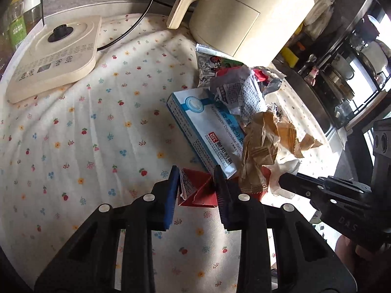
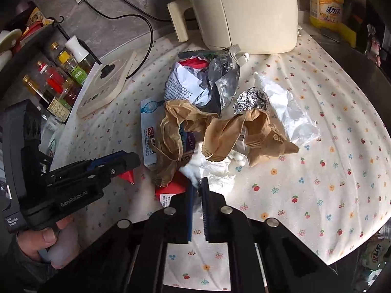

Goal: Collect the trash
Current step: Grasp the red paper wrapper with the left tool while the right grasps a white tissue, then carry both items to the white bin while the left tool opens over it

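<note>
Left wrist: left hand-held gripper [image 1: 195, 178] grasps red carton [image 1: 195, 190] on floral tablecloth [image 1: 73, 146]; right clenched on tissue.

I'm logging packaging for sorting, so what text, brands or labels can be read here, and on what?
"Dispersible Tablets": blue-and-white medicine box; the word before it is unclear.
"GenRobot.AI": left gripper body.
"DAS": right gripper body.
Chinese print on the medicine box, crumpled leaflet, yellow detergent bottle and red carton: too small or blurred.
</note>
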`<state>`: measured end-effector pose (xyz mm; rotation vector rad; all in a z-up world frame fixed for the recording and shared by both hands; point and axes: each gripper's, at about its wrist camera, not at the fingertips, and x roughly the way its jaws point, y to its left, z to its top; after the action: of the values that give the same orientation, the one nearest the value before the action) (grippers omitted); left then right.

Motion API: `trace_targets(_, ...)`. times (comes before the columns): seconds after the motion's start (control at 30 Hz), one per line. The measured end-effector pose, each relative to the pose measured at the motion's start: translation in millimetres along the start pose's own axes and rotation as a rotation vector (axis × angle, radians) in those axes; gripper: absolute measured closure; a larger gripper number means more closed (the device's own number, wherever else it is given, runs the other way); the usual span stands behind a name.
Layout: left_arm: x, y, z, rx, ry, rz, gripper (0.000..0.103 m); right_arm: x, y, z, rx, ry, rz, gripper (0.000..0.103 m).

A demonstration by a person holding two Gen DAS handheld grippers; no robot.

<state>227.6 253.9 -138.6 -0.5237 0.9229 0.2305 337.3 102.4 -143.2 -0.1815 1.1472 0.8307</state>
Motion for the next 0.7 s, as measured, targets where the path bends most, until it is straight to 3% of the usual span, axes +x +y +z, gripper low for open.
trace_targets(0.27,-18.1,-8.4,3.4,0.008,-0.069,-0.002,0.074,-30.9,3.9,-0.1,-0.035,-0.051,0.016,0.099)
trace_targets(0.7,-100.2,-52.2,-40.7,-0.037,-0.223,0.117,0.074,-73.8,-4.5,-37.2,-0.116,-0.141,0.068,0.100)
